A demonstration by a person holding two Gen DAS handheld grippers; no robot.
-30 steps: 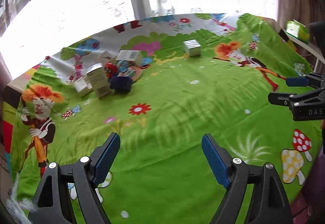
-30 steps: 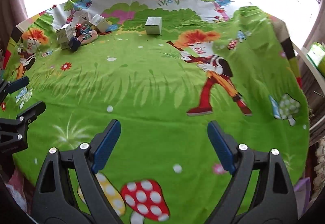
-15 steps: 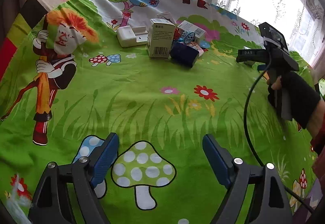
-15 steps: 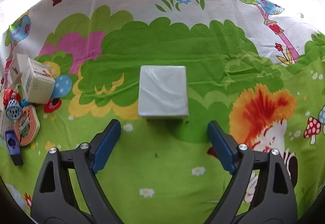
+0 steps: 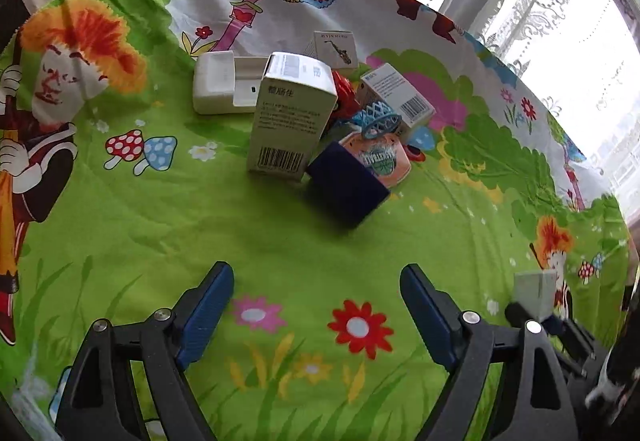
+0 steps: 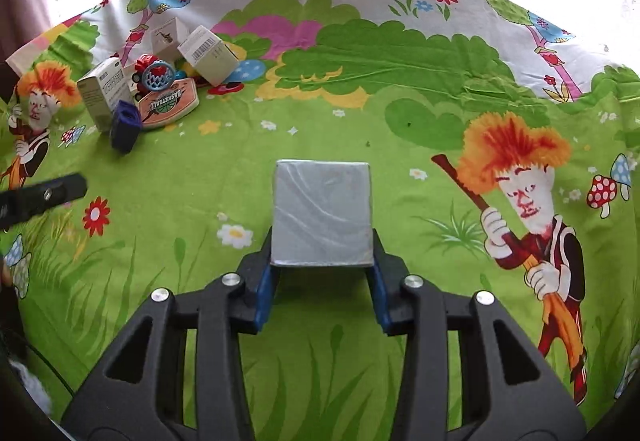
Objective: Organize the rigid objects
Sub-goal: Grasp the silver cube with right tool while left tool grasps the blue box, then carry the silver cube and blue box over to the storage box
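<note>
My right gripper is shut on a silver-grey box and holds it above the cartoon tablecloth. The box also shows at the right edge of the left wrist view. My left gripper is open and empty, facing a cluster of objects: a tall white carton, a dark blue box, a basketball toy with a blue hoop, a red toy car, a white barcode box, a saxophone-print box and a white charger case.
The same cluster sits at the far left in the right wrist view. The left gripper's finger pokes in at that view's left edge. The tablecloth covers the table up to a bright window with lace curtains.
My right gripper closed on the silver-grey box and lifted it back toward me. My left gripper moved closer to the cluster.
</note>
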